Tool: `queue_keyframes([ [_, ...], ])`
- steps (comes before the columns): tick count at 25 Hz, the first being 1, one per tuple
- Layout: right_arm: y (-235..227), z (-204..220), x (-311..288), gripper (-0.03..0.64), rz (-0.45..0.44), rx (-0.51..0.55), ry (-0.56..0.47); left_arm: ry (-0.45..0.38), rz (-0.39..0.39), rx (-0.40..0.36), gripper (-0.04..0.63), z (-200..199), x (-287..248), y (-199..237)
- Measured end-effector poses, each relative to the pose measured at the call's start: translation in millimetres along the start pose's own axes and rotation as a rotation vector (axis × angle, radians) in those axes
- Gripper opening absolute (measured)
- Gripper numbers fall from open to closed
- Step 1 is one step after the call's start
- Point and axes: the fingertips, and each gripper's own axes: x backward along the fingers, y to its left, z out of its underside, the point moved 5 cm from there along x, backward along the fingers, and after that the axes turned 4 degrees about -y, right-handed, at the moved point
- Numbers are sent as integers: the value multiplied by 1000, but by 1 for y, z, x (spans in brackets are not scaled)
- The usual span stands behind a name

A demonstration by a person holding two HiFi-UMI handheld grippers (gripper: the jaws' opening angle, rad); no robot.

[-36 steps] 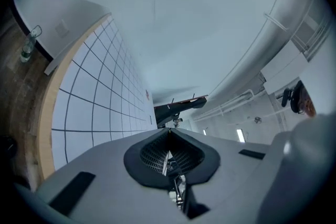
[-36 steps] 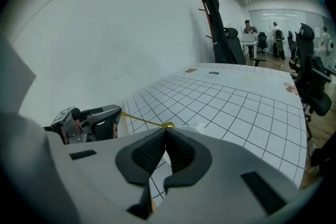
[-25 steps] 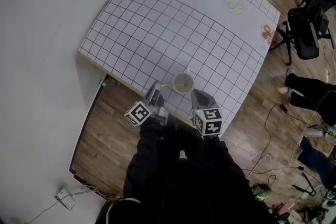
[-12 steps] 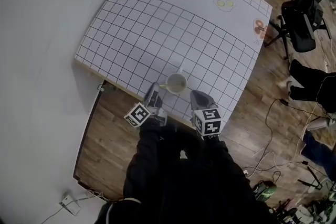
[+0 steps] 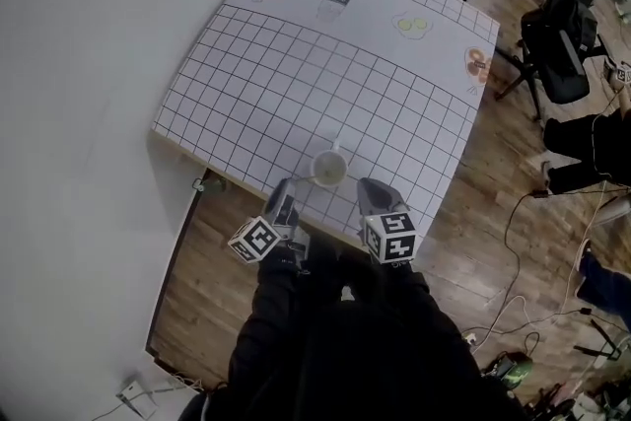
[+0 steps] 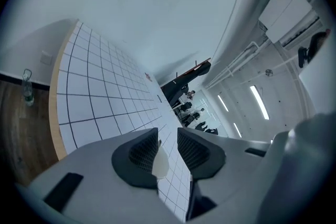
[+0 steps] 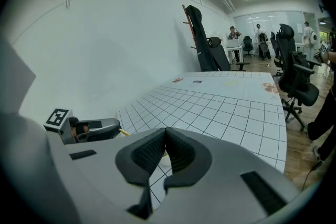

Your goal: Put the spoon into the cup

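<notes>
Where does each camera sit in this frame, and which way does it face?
Head view: on the person's head, facing steeply down at the gridded table, cup, left tongs, right tongs; dark sleeves show.
Left gripper view: on the left tongs, facing along the table into the room; its jaws have just been opening, nothing gripped, cup past the gap.
Right gripper view: on the right tongs, facing across the table towards office chairs; its jaws meet.
Shared: head and right gripper views both show the left tongs' marker cube.
</notes>
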Motion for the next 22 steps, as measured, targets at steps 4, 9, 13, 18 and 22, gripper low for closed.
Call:
queue_keyframes([
  [4,3,-15,17,21,1,-9,-46,-19,-3,-145,102,-12,10,-36],
  [9,13,-32,21,21,3,-27,-93,-7,6,-195,98,-26,2,-50],
  [13,8,-43,33,21,-2,-26,-135,-12,26,-264,99,-25,2,-73],
  [18,14,-64,47,21,-15,-10,-185,-34,68,-393,70,-31,7,-119],
  [22,24,-91,54,21,-24,35,-241,-51,107,-535,43,-38,3,-161],
])
